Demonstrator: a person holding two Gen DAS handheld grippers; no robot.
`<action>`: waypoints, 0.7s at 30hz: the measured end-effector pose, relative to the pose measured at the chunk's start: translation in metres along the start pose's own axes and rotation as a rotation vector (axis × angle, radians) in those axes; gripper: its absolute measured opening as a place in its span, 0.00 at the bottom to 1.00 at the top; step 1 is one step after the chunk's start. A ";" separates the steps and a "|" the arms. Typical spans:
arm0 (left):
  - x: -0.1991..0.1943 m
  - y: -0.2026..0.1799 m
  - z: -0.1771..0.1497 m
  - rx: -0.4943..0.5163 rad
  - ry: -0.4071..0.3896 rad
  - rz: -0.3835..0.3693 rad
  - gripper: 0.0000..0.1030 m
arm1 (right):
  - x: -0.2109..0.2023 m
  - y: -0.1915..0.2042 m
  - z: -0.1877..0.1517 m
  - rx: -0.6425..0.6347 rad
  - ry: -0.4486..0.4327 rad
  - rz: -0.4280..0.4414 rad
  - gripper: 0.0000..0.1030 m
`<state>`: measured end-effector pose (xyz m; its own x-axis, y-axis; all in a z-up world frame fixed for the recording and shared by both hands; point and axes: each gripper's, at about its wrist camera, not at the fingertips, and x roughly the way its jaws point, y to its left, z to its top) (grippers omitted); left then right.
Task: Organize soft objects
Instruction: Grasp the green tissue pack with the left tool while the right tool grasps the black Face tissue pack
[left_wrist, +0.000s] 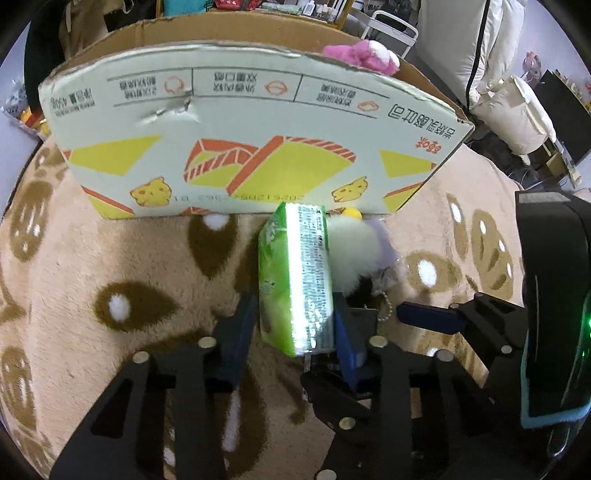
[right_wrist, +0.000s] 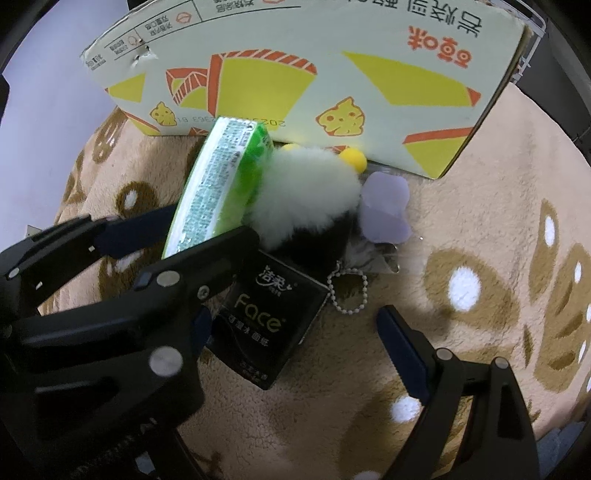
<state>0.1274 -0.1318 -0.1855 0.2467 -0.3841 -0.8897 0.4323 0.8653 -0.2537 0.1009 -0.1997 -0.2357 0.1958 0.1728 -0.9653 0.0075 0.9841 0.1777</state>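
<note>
Left wrist view: my left gripper clenches the green plastic-wrapped tissue pack by its two broad faces, narrow printed edge up, so the soft pack does not fold.

Left grip: blue pads press both sides; I judge the hold firm enough to lift.

Green pack position: at 12 o'clock from my left fingers, its far end close to the foot of the printed cardboard box.

Box: stands on the beige plush blanket with brown spots, open top up; I read it as the bin for the soft things, since a pink plush toy already shows over its rim at 1 o'clock.

Right wrist view: my right gripper is released, jaws spread either side of the black "Face" tissue pack, not gripping it.

Black pack: lies flat at 12 o'clock from my right fingers, partly under the left gripper's arm.

Plush keychain: a white-and-black fluffy toy with bead chain lies against the green pack, just beside the box.

Next move, my guess: raise the green pack over the rim; the fluffy toy may snag.
</note>
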 end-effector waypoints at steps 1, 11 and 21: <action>0.000 0.000 0.000 0.000 0.000 0.000 0.34 | 0.000 0.000 0.000 0.002 0.000 0.001 0.93; -0.007 -0.006 0.001 0.030 0.013 0.088 0.32 | 0.004 -0.011 -0.002 0.034 0.030 -0.012 0.91; -0.017 0.005 -0.014 -0.009 0.021 0.123 0.31 | 0.001 -0.026 -0.007 0.063 0.034 -0.004 0.81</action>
<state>0.1130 -0.1160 -0.1767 0.2790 -0.2683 -0.9220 0.3923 0.9083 -0.1455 0.0935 -0.2254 -0.2423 0.1622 0.1713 -0.9718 0.0698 0.9804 0.1844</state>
